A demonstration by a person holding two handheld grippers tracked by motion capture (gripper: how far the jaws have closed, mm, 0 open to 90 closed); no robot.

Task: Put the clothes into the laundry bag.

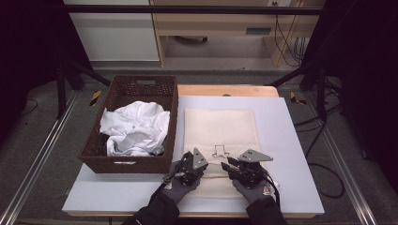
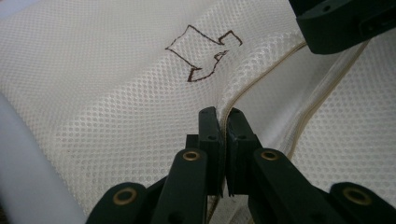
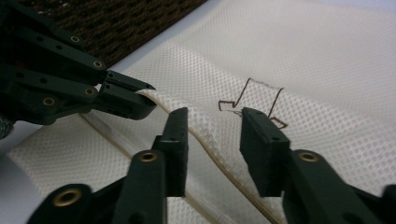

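While left claw pinches the mesh bag edge at its zipper, right claw stands open.
Keep the pinch firm; close right claw on the opposite lip, then spread.

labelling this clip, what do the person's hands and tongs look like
Both tongs are black linkages with brass-coloured pivots, each topped by a grey three-cornered plate. Grey gloves, dark sleeves. A black cable trails from the right one.
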